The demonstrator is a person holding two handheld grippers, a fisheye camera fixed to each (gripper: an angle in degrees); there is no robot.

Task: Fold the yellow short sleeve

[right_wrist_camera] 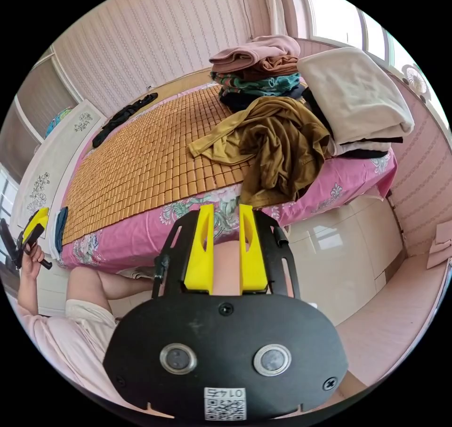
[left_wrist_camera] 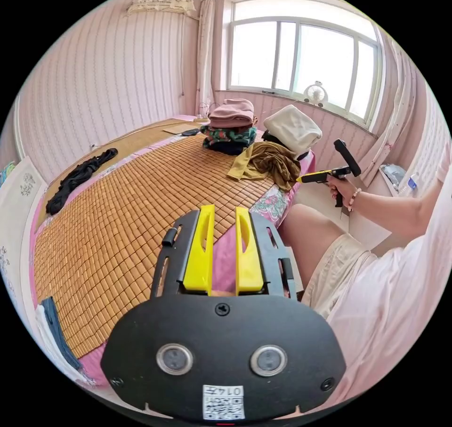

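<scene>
- Mustard-yellow cloth, the yellow short sleeve point(right_wrist_camera: 270, 147), lies crumpled in a heap at the far right part of the bed point(right_wrist_camera: 141, 238), on the edge of the bamboo mat point(right_wrist_camera: 141, 163), with part of it hanging over the pink sheet at the bed's side.
- Just behind it stands a pile of folded clothes point(right_wrist_camera: 256, 69), and beside that pile a folded cream bundle point(right_wrist_camera: 358, 92); the shirt touches both.
- In the left gripper view the same shirt point(left_wrist_camera: 266, 163) sits far across the mat point(left_wrist_camera: 132, 220) from me, below the window point(left_wrist_camera: 301, 55).
- My left fingers point(left_wrist_camera: 224, 250) are parted by a narrow gap and hold nothing; they hang over the near edge of the bed.
- My right fingers point(right_wrist_camera: 226, 250) are also parted by a narrow gap and empty, hovering off the bed's side, near the shirt but apart from it.
- In the left gripper view my right hand point(left_wrist_camera: 343, 188) holds the right gripper point(left_wrist_camera: 301, 179) out with its tip just beside the shirt's edge.
- A dark garment point(left_wrist_camera: 77, 180) lies at the left side of the mat, well apart from the shirt.
</scene>
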